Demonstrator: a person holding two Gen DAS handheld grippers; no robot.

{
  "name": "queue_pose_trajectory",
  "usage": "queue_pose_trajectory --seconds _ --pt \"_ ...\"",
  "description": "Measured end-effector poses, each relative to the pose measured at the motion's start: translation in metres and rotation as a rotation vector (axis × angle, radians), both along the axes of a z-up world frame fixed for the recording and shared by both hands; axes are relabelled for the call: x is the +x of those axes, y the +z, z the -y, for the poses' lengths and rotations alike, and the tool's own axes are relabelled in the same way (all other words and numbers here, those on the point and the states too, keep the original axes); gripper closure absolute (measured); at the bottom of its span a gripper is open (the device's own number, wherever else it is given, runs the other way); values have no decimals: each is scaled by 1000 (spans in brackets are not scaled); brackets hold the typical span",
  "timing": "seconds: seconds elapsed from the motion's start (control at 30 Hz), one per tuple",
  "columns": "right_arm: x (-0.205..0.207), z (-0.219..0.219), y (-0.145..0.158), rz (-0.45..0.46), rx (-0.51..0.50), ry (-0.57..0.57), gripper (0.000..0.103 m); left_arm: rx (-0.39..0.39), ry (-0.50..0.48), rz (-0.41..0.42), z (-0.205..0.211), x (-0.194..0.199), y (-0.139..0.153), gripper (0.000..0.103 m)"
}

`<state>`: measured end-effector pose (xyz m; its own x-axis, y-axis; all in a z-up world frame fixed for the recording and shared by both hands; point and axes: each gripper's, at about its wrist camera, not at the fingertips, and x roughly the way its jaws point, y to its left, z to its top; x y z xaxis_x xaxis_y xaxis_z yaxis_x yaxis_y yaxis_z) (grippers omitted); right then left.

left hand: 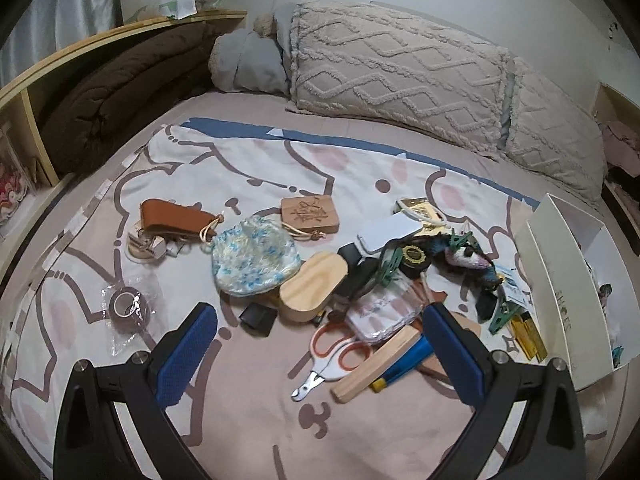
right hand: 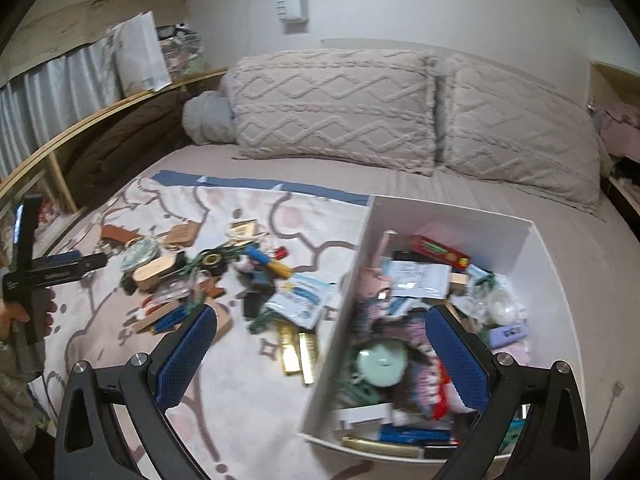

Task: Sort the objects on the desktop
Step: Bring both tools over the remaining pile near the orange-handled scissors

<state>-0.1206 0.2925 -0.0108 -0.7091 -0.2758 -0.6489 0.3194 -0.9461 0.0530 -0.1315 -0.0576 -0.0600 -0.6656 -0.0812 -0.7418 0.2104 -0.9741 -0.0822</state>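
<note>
— What are the two grabbers doing?

— The left gripper is hanging over the bed with its blue fingers spread wide, and nothing is sitting between them. The right gripper is spread wide too, holding nothing. It is hanging over the near edge of the white box.

— Where is all the stuff?

— Most of it is lying in a messy pile on the printed sheet. Orange-handled clippers are lying just in front of the left gripper, touching a wooden stick and a blue pen. Behind them an oval wooden box is leaning against a blue and white pouch. A roll of tape in clear wrap is sitting off to the left, apart from the pile. A brown leather case and a carved wooden block are lying farther back.

— And the white box?

— It is sitting on the bed at the right of the pile, already holding lots of things — a round green thing, a red pack, a white paper packet and a small purple thing. Two gold bars are lying on the sheet just beside its left wall.

— Anything behind?

— Two knobbly pillows are leaning against the wall.
</note>
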Motion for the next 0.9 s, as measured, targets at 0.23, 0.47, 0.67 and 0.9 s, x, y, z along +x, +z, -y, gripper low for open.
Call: queue_pose_trajectory --seconds 0.23,0.47,0.67,0.9 --pt "9 35 -6 -6 -4 59 0 25 7 -1 18 7 -12 0" --pt "10 66 -24 15 4 80 0 55 37 -4 43 15 -21 0" --pt "10 89 -46 57 9 87 0 24 6 0 52 23 -34 0" --pt "10 110 -73 120 6 95 0 22 -11 9 60 27 -47 0"
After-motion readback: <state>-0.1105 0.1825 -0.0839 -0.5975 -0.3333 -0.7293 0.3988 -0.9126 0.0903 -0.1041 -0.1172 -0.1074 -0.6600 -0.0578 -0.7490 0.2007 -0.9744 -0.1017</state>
